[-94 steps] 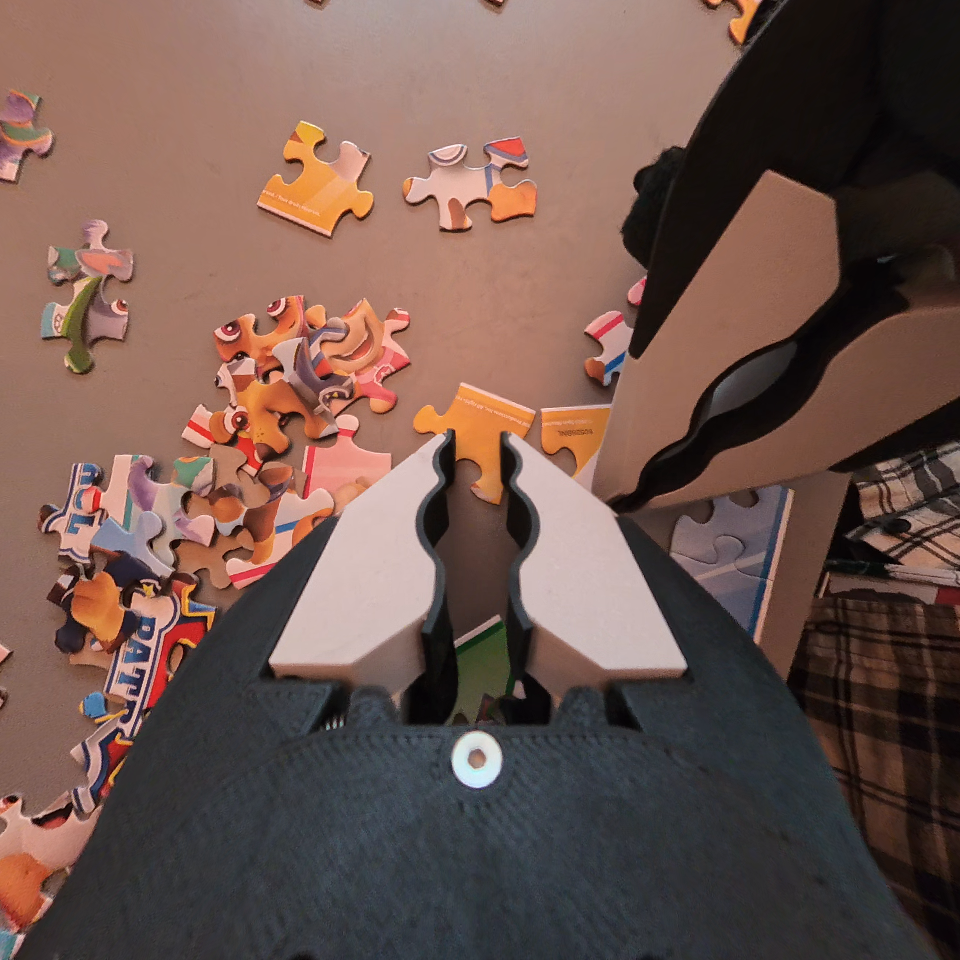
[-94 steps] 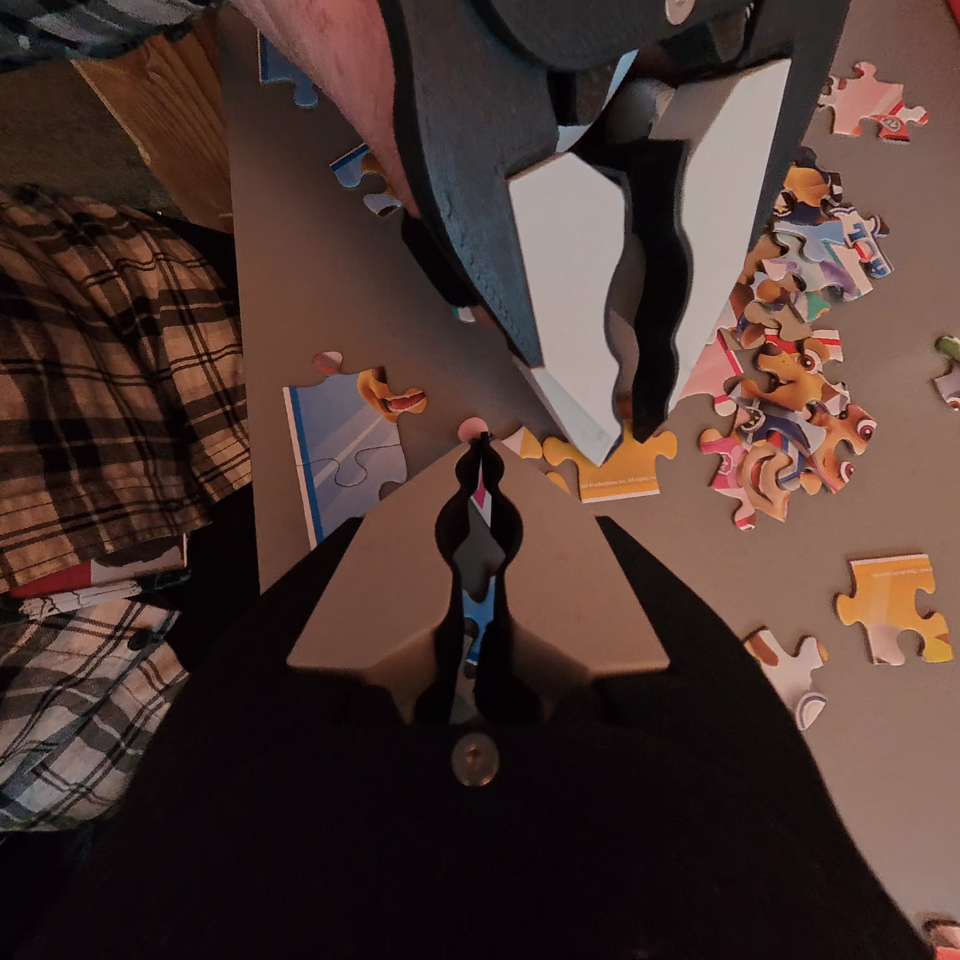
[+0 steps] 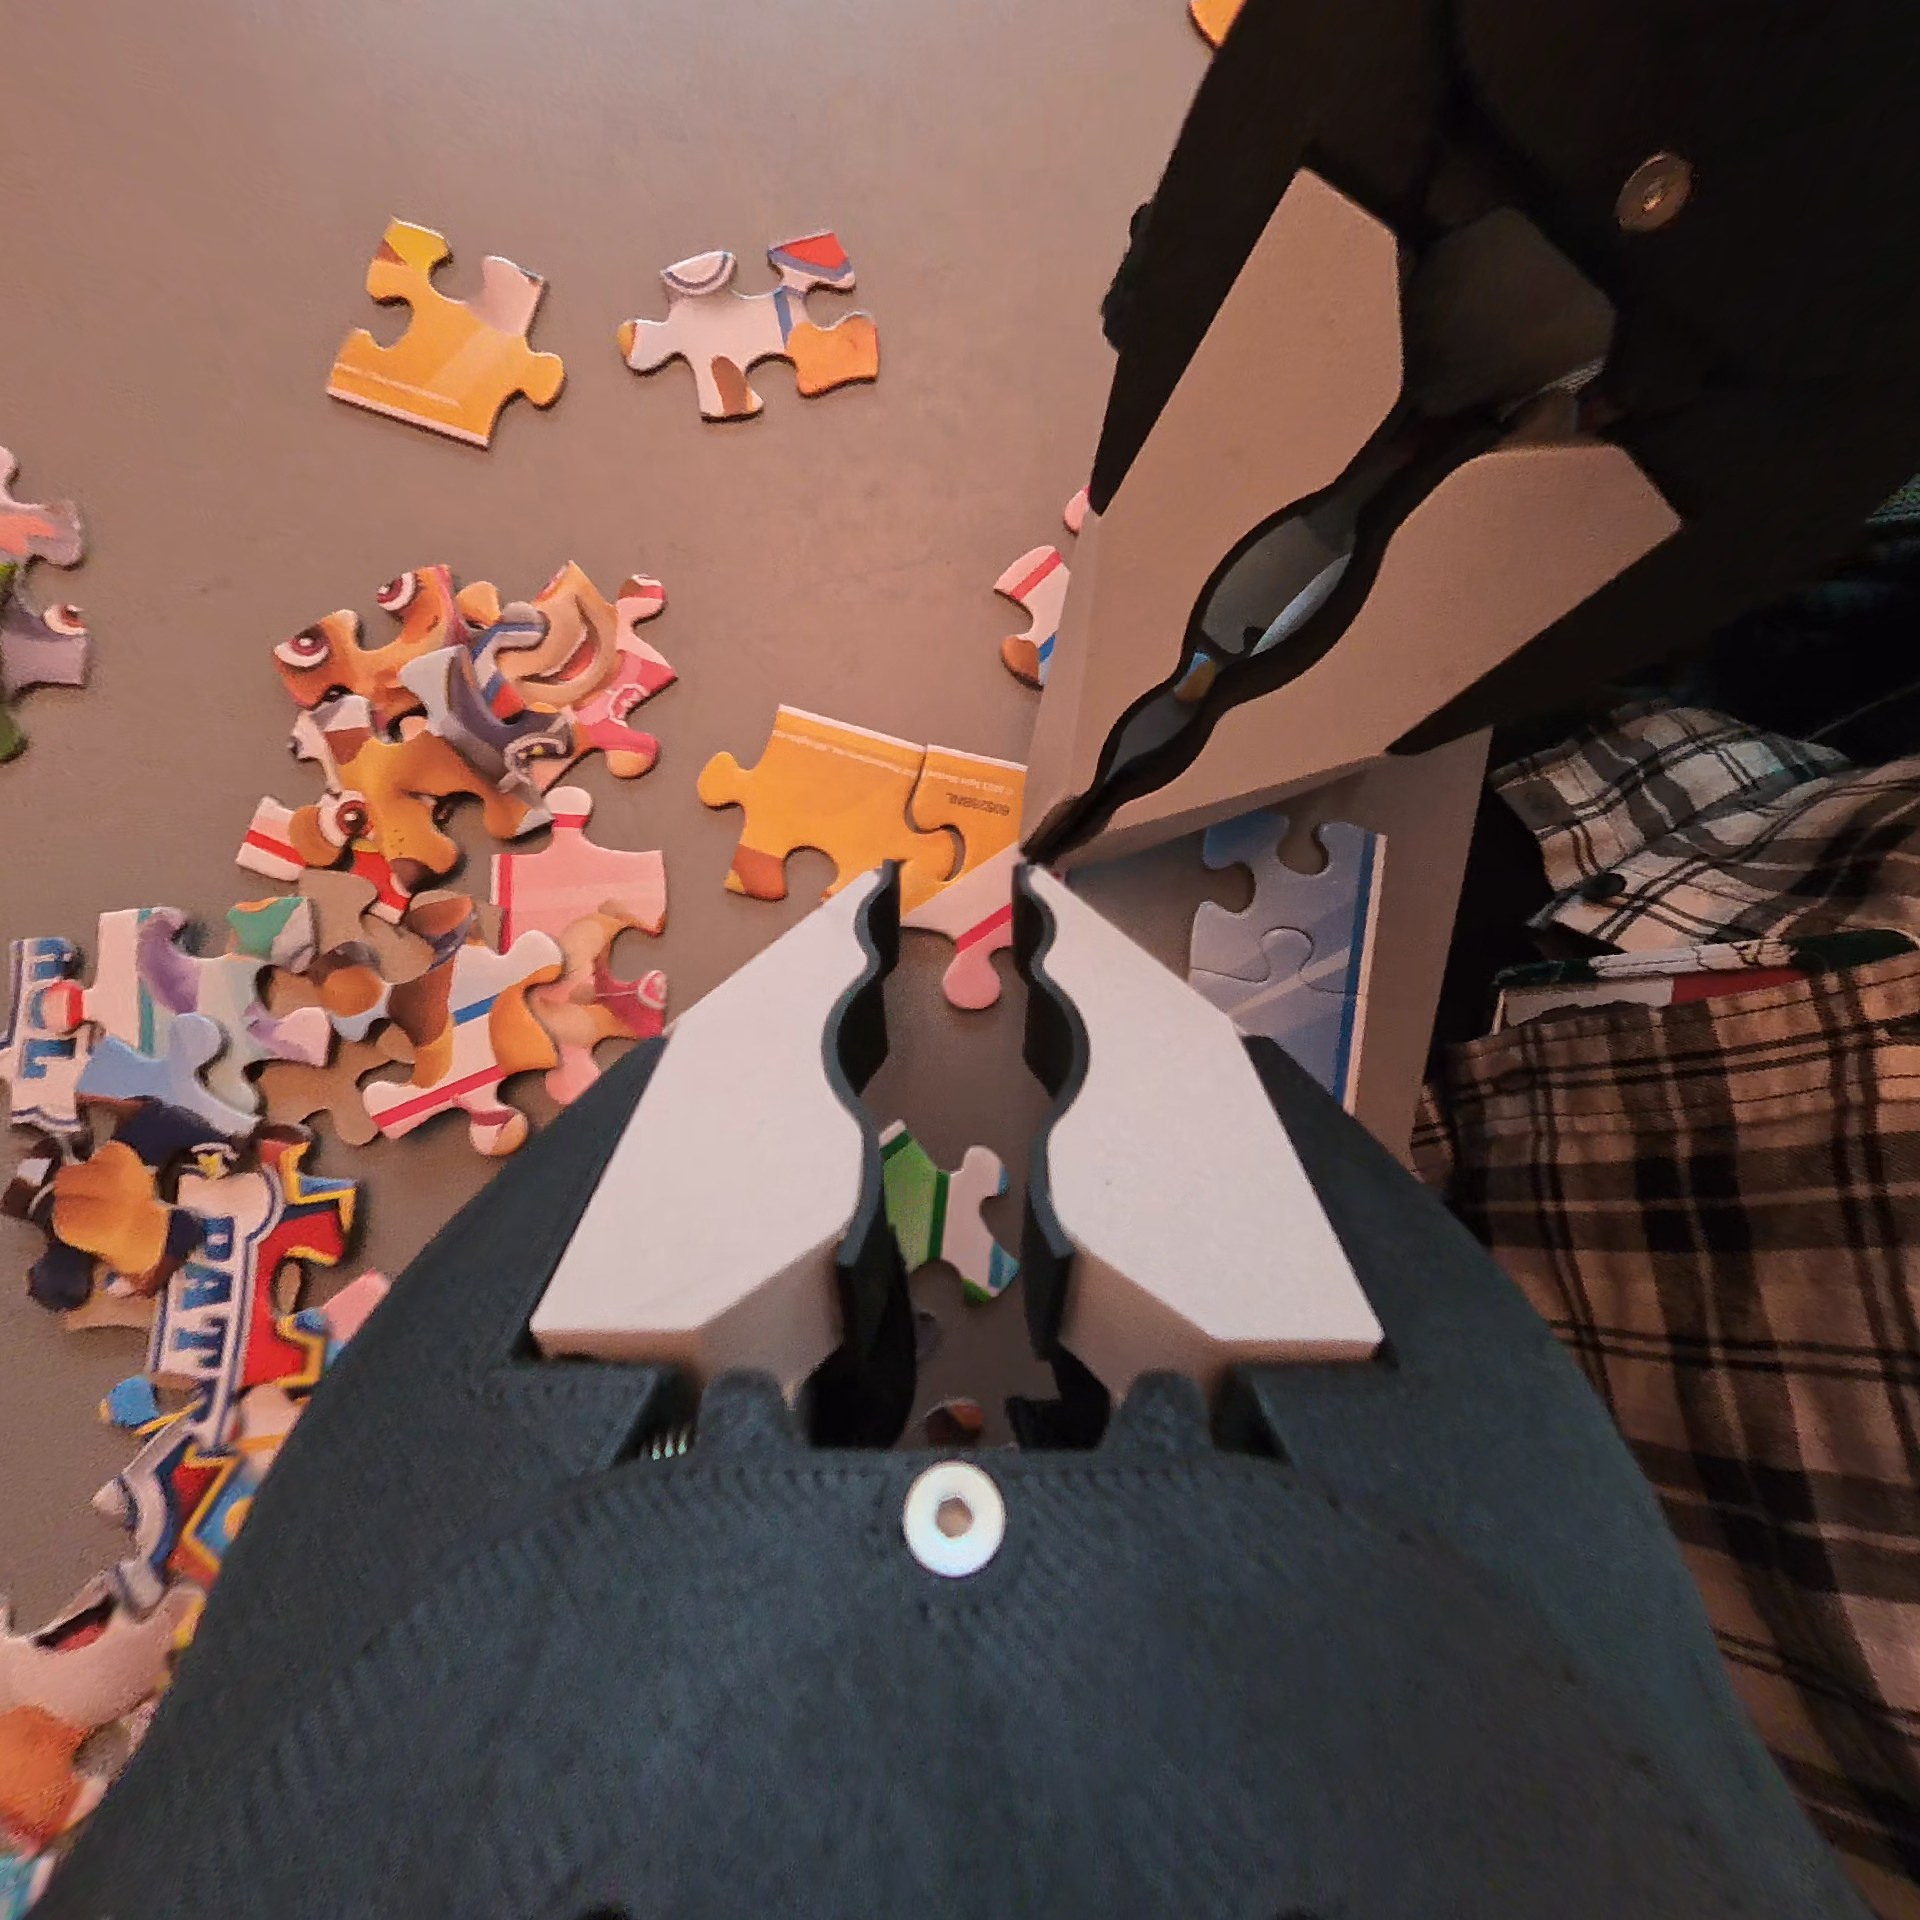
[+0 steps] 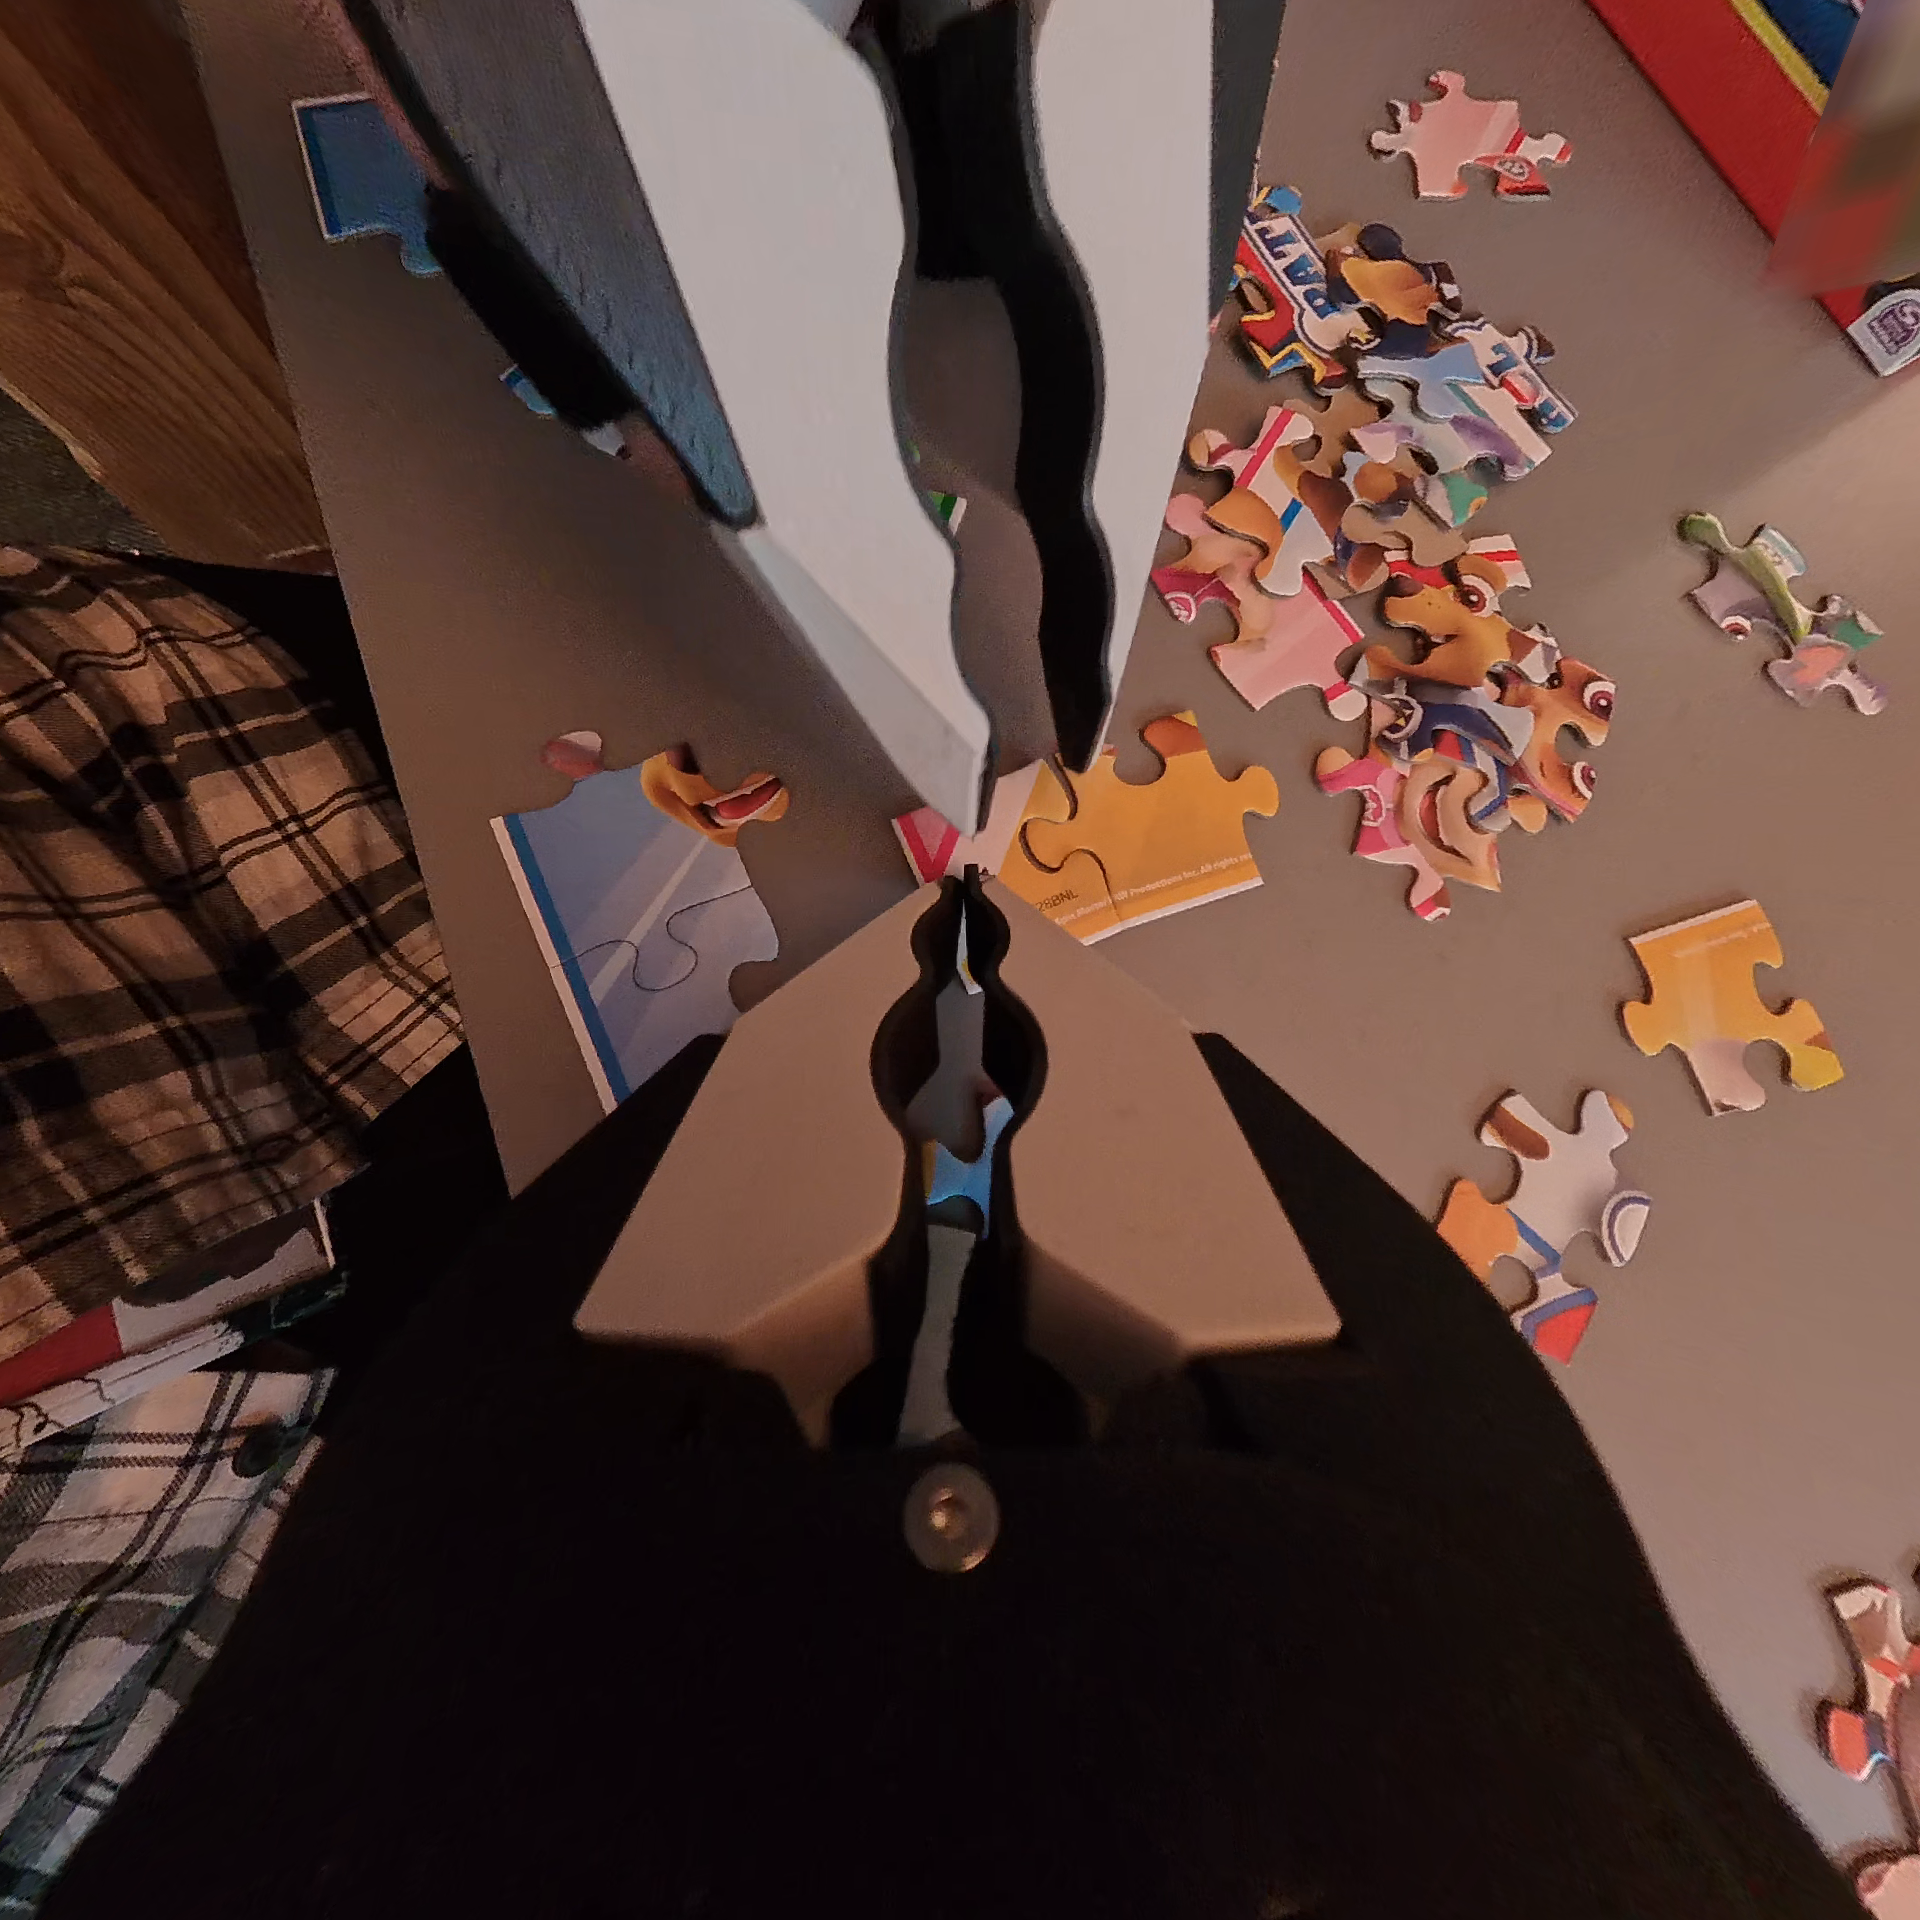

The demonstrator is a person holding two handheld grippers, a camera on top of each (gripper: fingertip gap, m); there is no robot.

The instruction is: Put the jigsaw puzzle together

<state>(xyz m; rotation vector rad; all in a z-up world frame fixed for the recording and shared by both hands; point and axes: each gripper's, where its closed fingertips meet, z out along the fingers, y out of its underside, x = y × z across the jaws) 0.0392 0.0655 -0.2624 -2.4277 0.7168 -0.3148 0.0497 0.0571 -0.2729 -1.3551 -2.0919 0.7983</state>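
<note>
Fingers of our left gripper [image 3: 954, 883] fill the lower centre of the left wrist view, parted with nothing between them, over a pink-and-white piece [image 3: 971, 935]. Just beyond lie two joined orange pieces [image 3: 862, 805] on the grey table [image 3: 831, 135]. At centre right we see the right gripper [image 4: 966, 883] clamped on a thin puzzle piece [image 4: 961, 1081], its tip beside the orange pair. A loose heap of pieces [image 3: 416, 883] spreads at left; a joined blue section [image 3: 1288, 935] lies at right.
</note>
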